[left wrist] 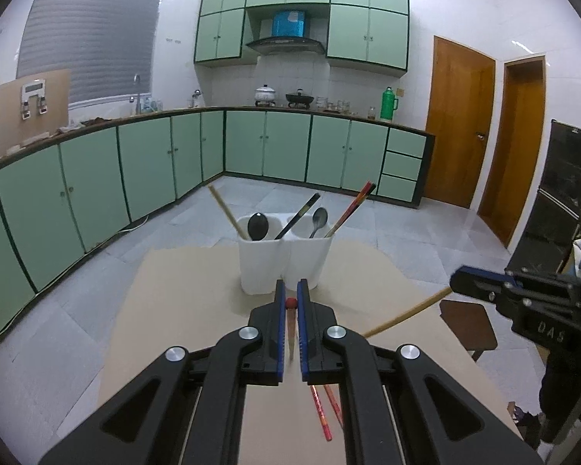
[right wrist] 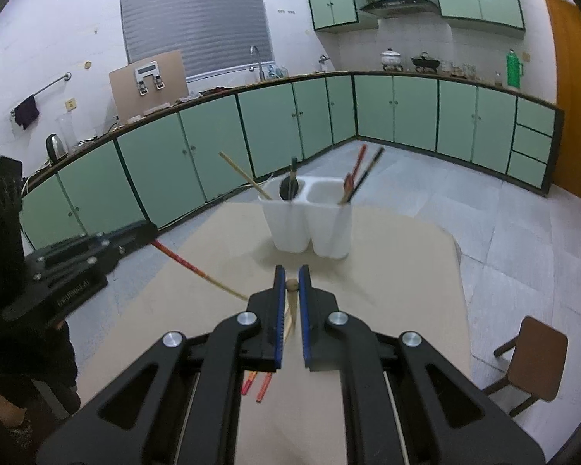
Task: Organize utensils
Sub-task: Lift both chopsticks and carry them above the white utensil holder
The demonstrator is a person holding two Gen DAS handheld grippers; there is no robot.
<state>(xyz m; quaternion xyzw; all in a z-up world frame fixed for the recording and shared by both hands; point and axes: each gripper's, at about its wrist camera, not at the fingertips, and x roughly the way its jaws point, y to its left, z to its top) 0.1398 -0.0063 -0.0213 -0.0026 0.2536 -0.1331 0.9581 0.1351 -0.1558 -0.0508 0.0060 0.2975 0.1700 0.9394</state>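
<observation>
My left fingers (left wrist: 291, 302): pinching a red-tipped chopstick (left wrist: 291, 327).
My right fingers (right wrist: 291, 285): pinching a bamboo chopstick (right wrist: 291, 304).
Ahead: white utensil holder (left wrist: 281, 261) on the desk (left wrist: 182, 290).

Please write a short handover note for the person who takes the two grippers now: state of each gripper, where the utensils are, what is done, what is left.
Left gripper: shut on the red chopstick, lifted off the table.
Right gripper: shut on the bamboo chopstick, also lifted.
White holder stands upright on the beige table, ahead of both grippers.
Done: holder already has one bamboo chopstick, a black spoon, a dark chopstick, a metal spoon and a red chopstick.
Left: drop both held chopsticks into the holder; then the two red chopsticks on the table, below the grippers.
</observation>
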